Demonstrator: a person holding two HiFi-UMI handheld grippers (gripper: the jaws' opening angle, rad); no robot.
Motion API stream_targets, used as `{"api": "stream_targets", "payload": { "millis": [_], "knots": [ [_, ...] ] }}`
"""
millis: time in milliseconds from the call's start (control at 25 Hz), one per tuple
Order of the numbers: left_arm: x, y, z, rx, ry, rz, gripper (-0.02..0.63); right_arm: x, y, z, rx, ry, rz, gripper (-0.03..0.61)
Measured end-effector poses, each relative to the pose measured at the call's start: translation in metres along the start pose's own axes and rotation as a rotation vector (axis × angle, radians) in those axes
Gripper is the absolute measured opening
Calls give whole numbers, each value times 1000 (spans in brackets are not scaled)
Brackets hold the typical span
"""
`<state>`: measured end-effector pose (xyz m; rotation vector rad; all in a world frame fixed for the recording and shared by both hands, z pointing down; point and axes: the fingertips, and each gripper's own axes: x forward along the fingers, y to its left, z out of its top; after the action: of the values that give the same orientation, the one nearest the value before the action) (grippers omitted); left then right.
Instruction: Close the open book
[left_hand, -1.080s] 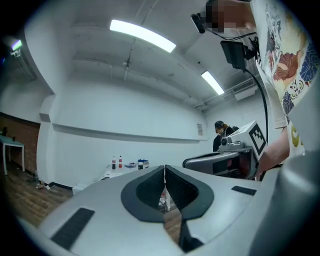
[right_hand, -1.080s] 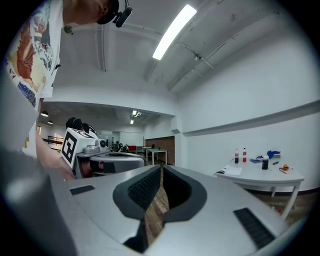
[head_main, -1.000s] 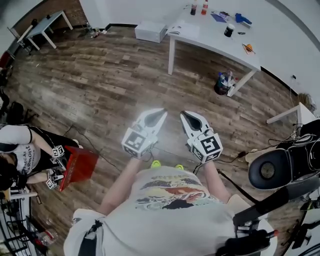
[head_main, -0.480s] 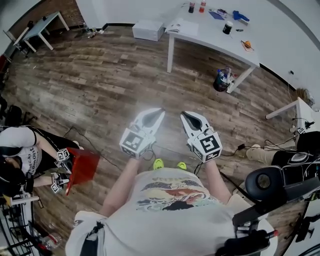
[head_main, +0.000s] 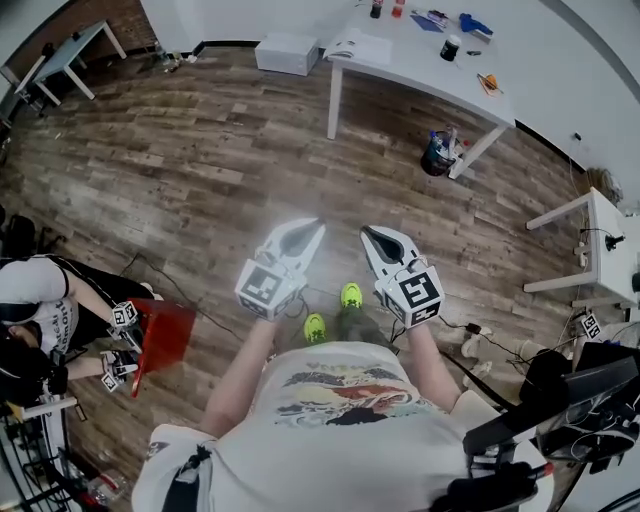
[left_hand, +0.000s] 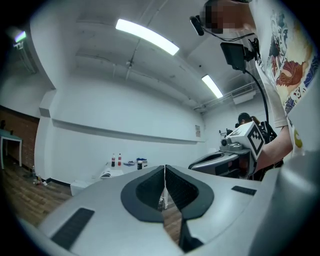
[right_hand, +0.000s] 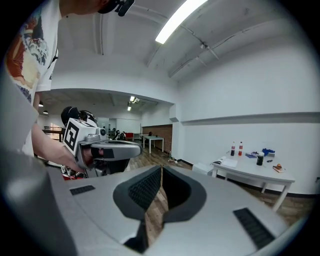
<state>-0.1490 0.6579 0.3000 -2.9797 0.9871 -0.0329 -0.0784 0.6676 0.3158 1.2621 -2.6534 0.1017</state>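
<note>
The open book (head_main: 360, 47) lies on the near left corner of a white table (head_main: 420, 75) at the far side of the room, well away from both grippers. It also shows small in the left gripper view as the book (left_hand: 106, 173) and in the right gripper view as the book (right_hand: 227, 162). My left gripper (head_main: 312, 228) and right gripper (head_main: 370, 235) are held side by side in front of the person's chest, above the wooden floor. Each is shut with nothing between its jaws. The left gripper (left_hand: 164, 167) and right gripper (right_hand: 161, 167) point towards the table.
Two bottles (head_main: 385, 8), a dark cup (head_main: 452, 47) and small items share the table. A white box (head_main: 287, 53) sits on the floor to its left, a bin (head_main: 437, 153) by its right leg. A seated person with a red object (head_main: 160, 335) is at left; another white table (head_main: 600, 230) at right.
The whole scene has slid as the person stepped towards the table; one foot has come forward. Both grippers stayed shut and kept their place in front of the body.
</note>
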Motion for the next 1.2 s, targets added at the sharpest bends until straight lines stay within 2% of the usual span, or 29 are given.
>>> {"api": "stream_targets", "payload": {
  "millis": [160,480,800,1200],
  "knots": [
    [16,9,-6,-19,18,12,14,12,-18,-1,-16,8,16,27],
    [72,44,-5,1,39,29,14,51,-83,9,-41,-16,29,28],
    [149,89,2,10,49,73,14,91,-164,19,-21,-40,65,29],
    [222,129,-19,-2,100,135,14,128,-247,11,20,-43,123,29]
  ]
}}
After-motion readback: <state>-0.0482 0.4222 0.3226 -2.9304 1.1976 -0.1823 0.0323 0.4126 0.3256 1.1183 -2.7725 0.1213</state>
